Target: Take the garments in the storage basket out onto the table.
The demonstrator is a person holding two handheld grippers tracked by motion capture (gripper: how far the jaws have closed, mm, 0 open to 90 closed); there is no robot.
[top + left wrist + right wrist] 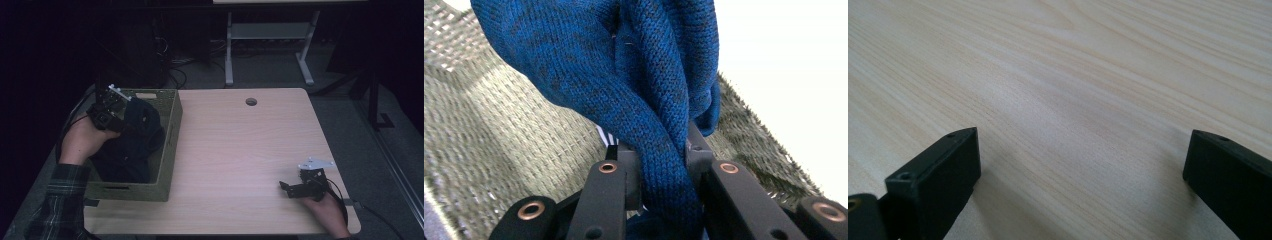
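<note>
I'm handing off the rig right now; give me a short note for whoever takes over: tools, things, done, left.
Left tool: shut on the blue knit, holding it above the basket at the table's left.
Right tool: open, nothing between its jaws, low over bare table at the near right.
Done: knit gripped and partly raised; more dark cloth lies in the basket.
Left: probably lift the knit clear and lay it on the table.

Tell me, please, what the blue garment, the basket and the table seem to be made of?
Blue garment: knitted yarn, matte, probably wool or acrylic; stitch loops show.
Basket: olive woven fibre, coarse; criss-cross weave and frayed rim.
Table: pale wood or wood-look laminate, smooth; grain lines show.
</note>
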